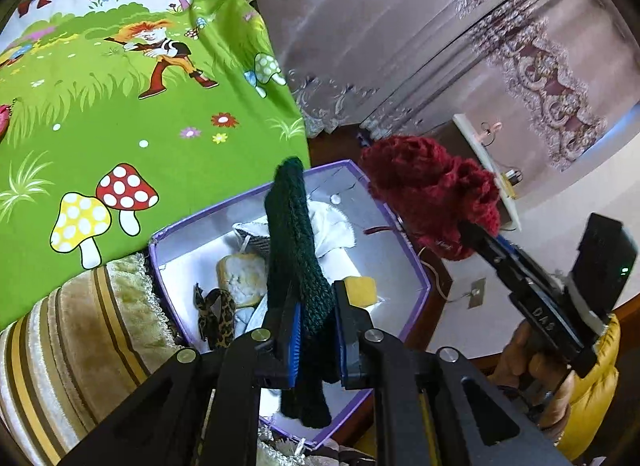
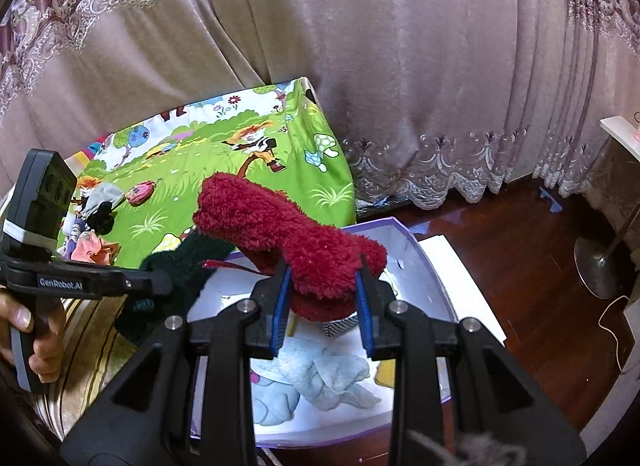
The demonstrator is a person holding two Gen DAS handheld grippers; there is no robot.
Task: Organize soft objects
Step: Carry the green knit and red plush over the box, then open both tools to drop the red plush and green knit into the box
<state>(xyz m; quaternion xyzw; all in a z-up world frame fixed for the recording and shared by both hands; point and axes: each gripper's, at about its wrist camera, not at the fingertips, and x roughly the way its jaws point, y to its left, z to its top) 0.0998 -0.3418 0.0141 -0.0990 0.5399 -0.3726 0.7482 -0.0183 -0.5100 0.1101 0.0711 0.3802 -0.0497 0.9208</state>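
From the left wrist view, the left hand-held gripper is holding a dark green knitted sock between narrow jaws, right above the purple box, which suggests the sock is going in with the soft things already lying there: a yellow sponge, a white cloth and a leopard-print bow. The box is sitting just beside the bed with its green cartoon bedspread.

From the right wrist view, the right hand-held gripper is clamping a fluffy red sock over the same box, above a light blue towel, probably waiting its turn. More small items are lying on the bedspread, not yet sorted.
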